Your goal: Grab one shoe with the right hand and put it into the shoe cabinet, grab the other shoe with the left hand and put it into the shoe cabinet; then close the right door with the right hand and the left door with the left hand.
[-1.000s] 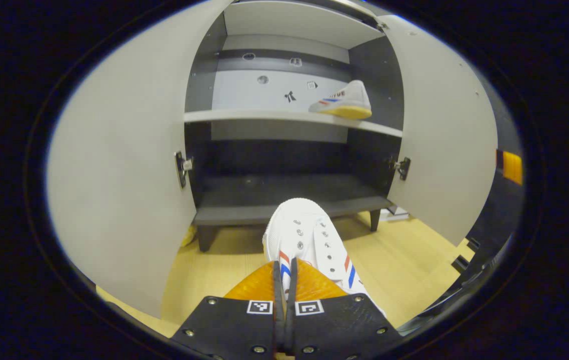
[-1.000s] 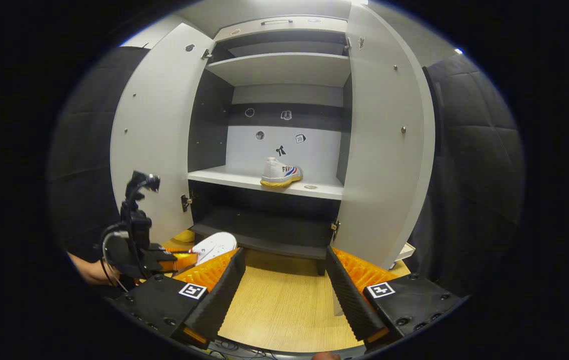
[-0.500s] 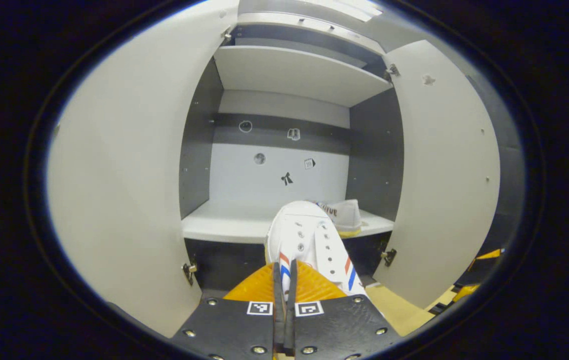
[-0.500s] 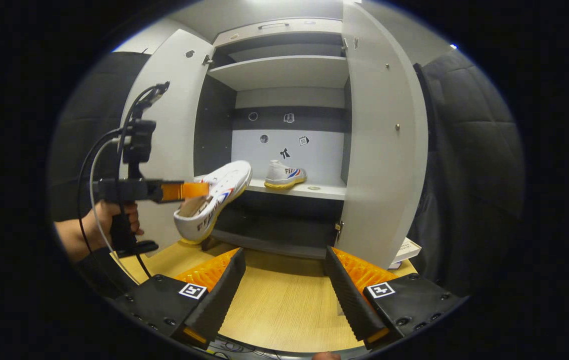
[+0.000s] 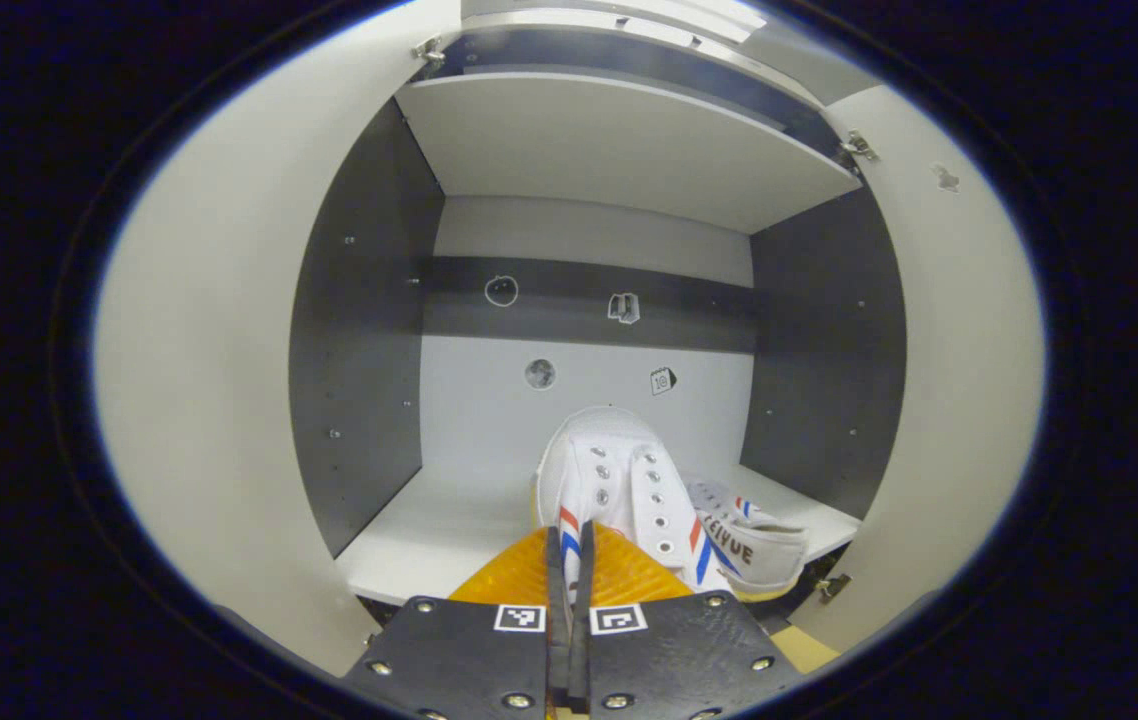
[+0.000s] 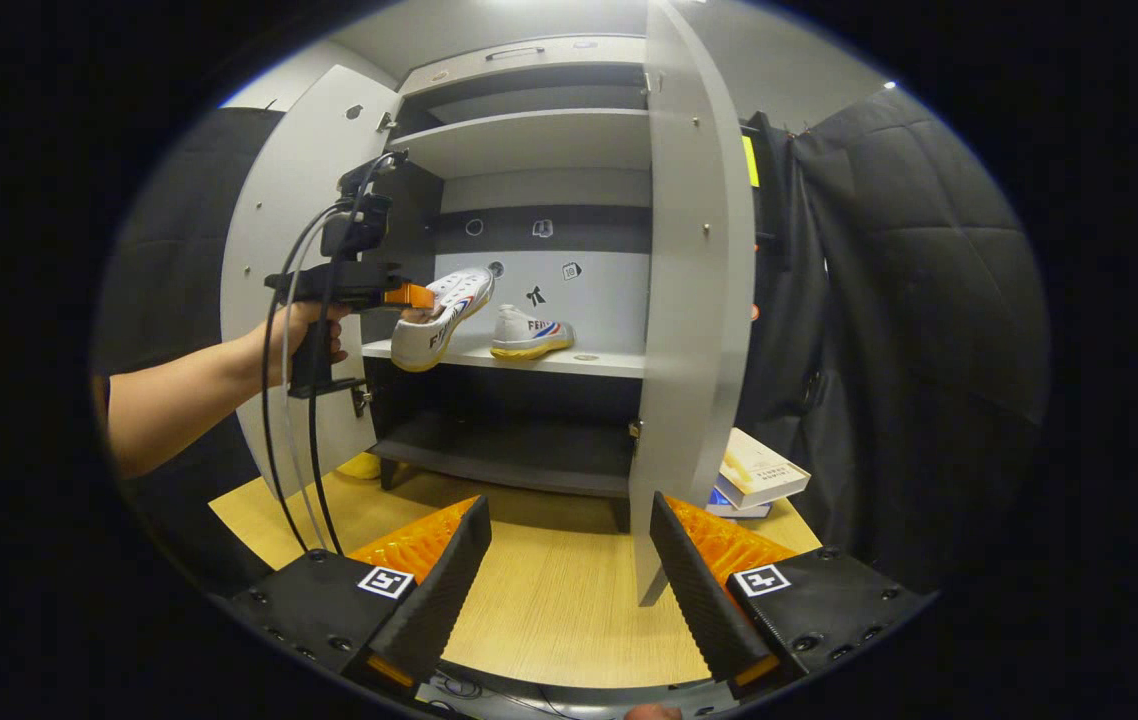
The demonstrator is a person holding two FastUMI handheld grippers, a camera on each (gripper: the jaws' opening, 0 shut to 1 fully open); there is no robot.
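While both cabinet doors stand wide open, left tool (image 6: 407, 296), held in a hand (image 6: 304, 330), is pinched tight on a white shoe (image 5: 609, 480) at its heel collar, toe pointing into the shoe cabinet (image 6: 529, 140) just above the middle shelf (image 5: 429, 530). Second shoe (image 6: 529, 335) sits on that shelf, just beside & to the right. Right tool (image 6: 569, 560) hangs back w/ fingers spread, nothing between them, over the wood floor (image 6: 559, 610). Books (image 6: 759, 470) lie by the right door (image 6: 689, 300).
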